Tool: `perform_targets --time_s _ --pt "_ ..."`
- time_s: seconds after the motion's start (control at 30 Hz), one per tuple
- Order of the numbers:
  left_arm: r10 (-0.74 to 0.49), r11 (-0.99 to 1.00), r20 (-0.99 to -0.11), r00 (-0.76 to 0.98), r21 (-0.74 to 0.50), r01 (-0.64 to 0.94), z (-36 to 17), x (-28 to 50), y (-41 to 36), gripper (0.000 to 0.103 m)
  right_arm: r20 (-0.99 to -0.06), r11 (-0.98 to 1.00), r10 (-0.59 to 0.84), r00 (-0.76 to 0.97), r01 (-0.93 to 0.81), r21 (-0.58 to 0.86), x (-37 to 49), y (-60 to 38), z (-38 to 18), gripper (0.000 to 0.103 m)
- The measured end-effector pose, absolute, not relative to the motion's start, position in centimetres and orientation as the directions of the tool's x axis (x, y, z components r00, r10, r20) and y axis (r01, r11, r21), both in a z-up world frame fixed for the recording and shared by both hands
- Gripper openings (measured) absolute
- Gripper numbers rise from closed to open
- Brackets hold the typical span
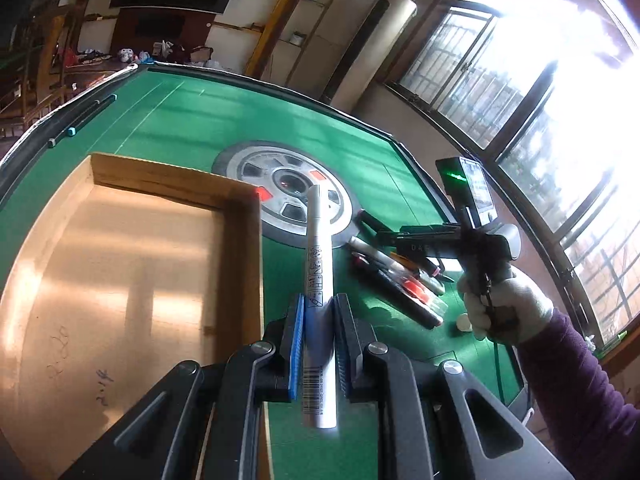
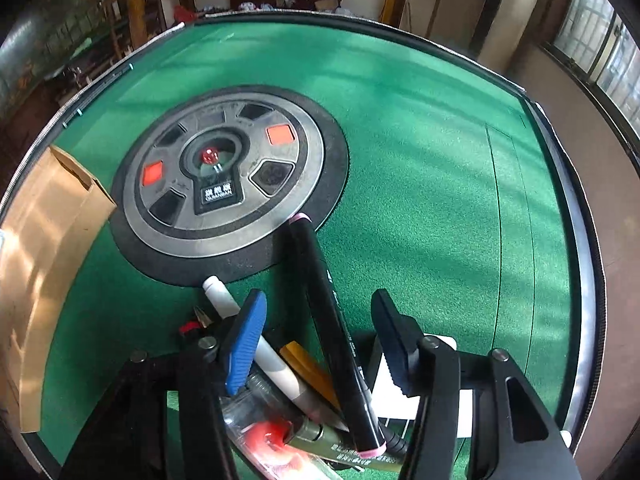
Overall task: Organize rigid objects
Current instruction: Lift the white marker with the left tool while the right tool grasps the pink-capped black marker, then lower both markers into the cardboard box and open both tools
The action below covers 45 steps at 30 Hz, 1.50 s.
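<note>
Pens [image 2: 304,392] lie heaped on the green table [image 2: 420,168], just beside its round centre plate [image 2: 224,176]. Over the heap hangs the right tool [image 2: 320,344], jaws partly apart, a black marker [image 2: 332,320] lying between the pads; neither pad visibly presses on it. Well to the left, the left tool [image 1: 318,340] is clamped on a white marker [image 1: 318,264], which sticks out forward between the blue pads, just beside the rim of the wooden tray [image 1: 244,216]. A gloved hand [image 1: 504,308] grips the right tool's handle.
</note>
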<state>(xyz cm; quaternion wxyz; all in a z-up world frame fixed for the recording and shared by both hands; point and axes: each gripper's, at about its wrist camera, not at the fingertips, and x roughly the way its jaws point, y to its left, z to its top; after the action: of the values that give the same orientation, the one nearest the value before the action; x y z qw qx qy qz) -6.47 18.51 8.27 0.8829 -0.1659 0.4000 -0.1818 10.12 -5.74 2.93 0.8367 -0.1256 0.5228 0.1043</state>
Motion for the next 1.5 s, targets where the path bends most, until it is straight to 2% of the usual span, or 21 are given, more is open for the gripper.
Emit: perform_targets --time_s 0.03,0.07,0.1,0.17,0.33,0.47,0.63,0.8,0.93,1.23,1.27,1.37,1.43,1.5 --pt "-0.447 0.882 -0.646 0.619 -0.436 0.181 8.2 -6.6 19.0 0.014 -0.905 0.946 0.018 0.424 -0.299 -0.122 10.3 -5.7 2.5 0.044" --pt "-0.444 0.881 -0.645 0.621 -0.439 0.174 8.1 -6.6 19.5 0.014 -0.911 0.948 0.008 0.413 -0.292 -0.124 10.4 -5.8 2.2 0.027" --pt "-0.444 0.879 -0.644 0.623 -0.446 0.166 8.0 -6.6 19.9 0.014 -0.916 0.952 0.014 0.401 -0.285 -0.110 10.5 -5.9 2.1 0.019" --pt "-0.444 0.875 -0.643 0.624 -0.460 0.149 7.6 -6.3 20.5 0.014 -0.915 0.961 0.040 0.401 -0.266 -0.074 10.3 -6.6 2.3 0.014" --pt "-0.448 0.867 -0.644 0.620 -0.483 0.124 7.3 -6.2 21.4 0.014 -0.888 0.975 0.127 0.443 -0.219 0.030 9.1 -7.9 5.2 0.014" --pt "-0.442 0.869 -0.652 0.616 -0.482 0.112 7.6 -5.3 22.2 0.014 -0.851 0.956 0.275 0.448 -0.224 0.191 7.5 -7.8 8.4 0.014" --pt "-0.440 0.863 -0.689 0.576 -0.502 0.060 6.3 -2.0 23.3 0.014 -0.788 0.866 0.493 0.369 -0.293 0.405 5.4 -3.1 9.7 0.014" --pt "-0.440 0.855 -0.715 0.544 -0.519 0.010 4.4 0.4 24.5 0.014 -0.720 0.760 0.648 0.250 -0.270 0.591 5.1 2.8 8.0 0.014" --pt "-0.428 0.859 -0.723 0.542 -0.512 -0.004 3.4 1.7 24.9 0.014 -0.739 0.769 0.637 0.221 -0.239 0.592 5.9 7.0 6.0 0.014" --pt "-0.477 0.811 -0.691 0.543 -0.584 -0.032 1.2 2.2 25.8 0.014 -0.815 0.844 0.536 0.220 -0.155 0.513 7.4 10.3 2.6 0.015" --pt "-0.486 0.803 -0.687 0.541 -0.595 -0.034 1.1 2.3 25.8 0.015 -0.823 0.855 0.519 0.231 -0.157 0.495 7.3 10.1 2.7 0.020" --pt "-0.490 0.791 -0.684 0.540 -0.609 -0.055 0.7 2.2 26.2 0.034 -0.824 0.866 0.499 0.268 -0.172 0.469 7.2 10.3 3.5 0.025" --pt "-0.499 0.779 -0.676 0.543 -0.624 -0.061 0.6 1.9 26.5 0.035 -0.821 0.880 0.475 0.318 -0.192 0.435 6.6 10.0 4.6 0.027" --pt "-0.498 0.774 -0.672 0.548 -0.629 -0.067 0.6 1.6 26.6 0.036 -0.813 0.895 0.446 0.373 -0.204 0.397 5.8 8.8 5.9 0.040"
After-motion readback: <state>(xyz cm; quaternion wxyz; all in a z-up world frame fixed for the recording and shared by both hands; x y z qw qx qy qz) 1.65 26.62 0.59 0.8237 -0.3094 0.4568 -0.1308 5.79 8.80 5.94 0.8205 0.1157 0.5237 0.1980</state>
